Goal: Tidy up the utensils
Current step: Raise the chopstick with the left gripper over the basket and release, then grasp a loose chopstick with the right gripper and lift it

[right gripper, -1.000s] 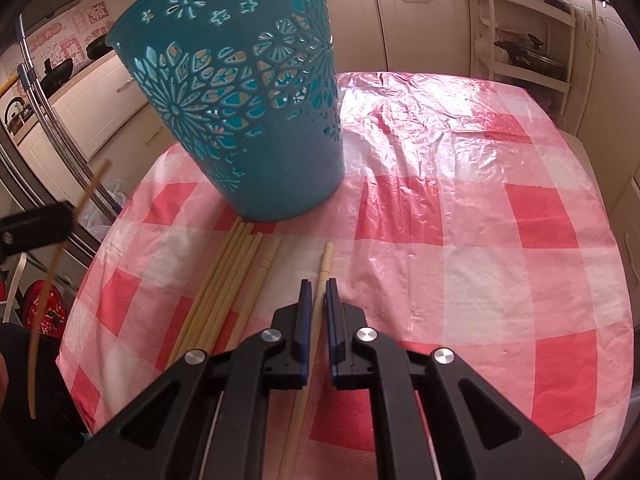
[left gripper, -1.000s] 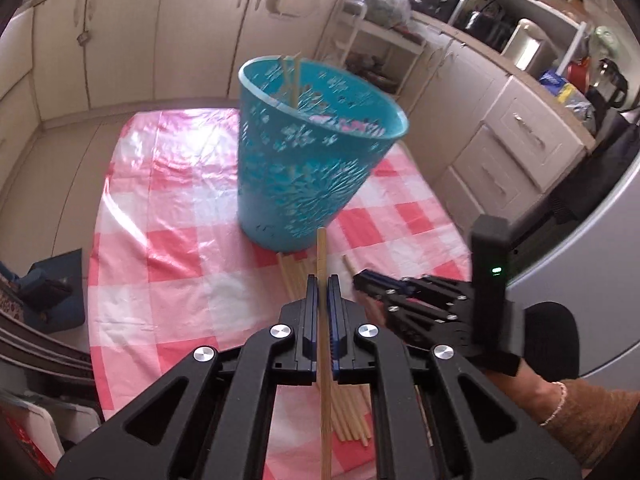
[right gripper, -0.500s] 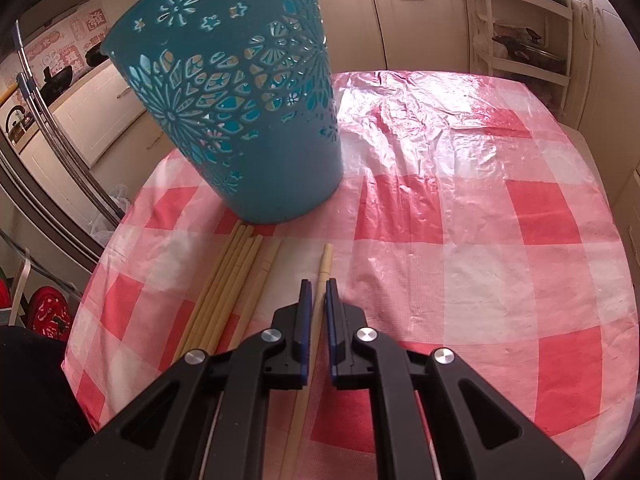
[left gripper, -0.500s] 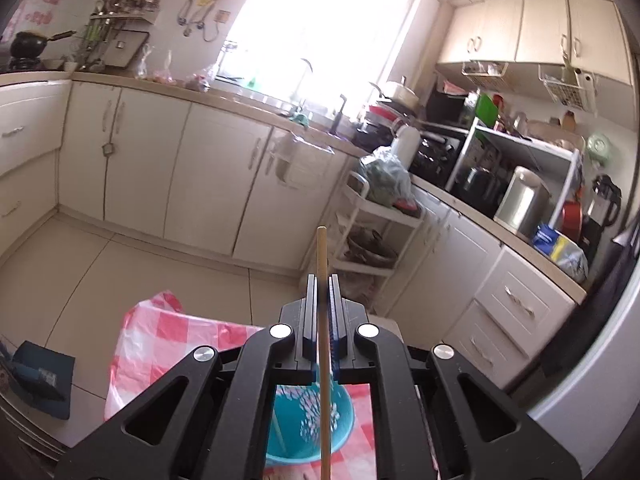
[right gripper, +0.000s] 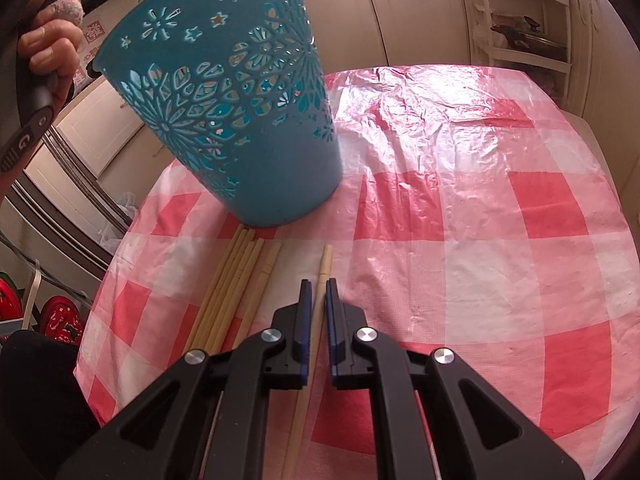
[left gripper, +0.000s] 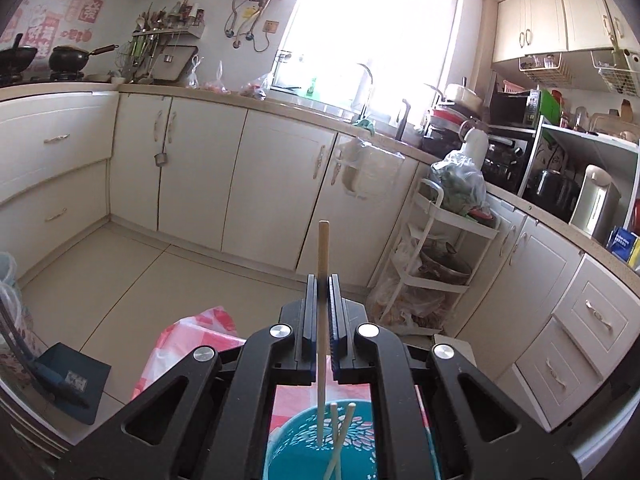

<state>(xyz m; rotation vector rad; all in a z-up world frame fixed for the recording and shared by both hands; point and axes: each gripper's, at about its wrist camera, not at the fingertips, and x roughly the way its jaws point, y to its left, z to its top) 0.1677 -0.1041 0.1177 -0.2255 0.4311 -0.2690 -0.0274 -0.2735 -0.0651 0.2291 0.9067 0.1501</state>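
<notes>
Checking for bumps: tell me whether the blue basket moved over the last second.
No. The blue basket keeps its spot against the loose chopsticks and tablecloth checks.

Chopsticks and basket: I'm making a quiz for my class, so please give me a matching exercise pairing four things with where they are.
Things:
1. chopstick in the left gripper
2. chopstick between the right gripper's fingers
3. chopstick bundle
4. teal basket

Places:
A. lying beside the single chopstick
B. standing on the checked tablecloth
C. upright over the basket
D. flat on the cloth, alone

Pairs: 1-C, 2-D, 3-A, 4-B
</notes>
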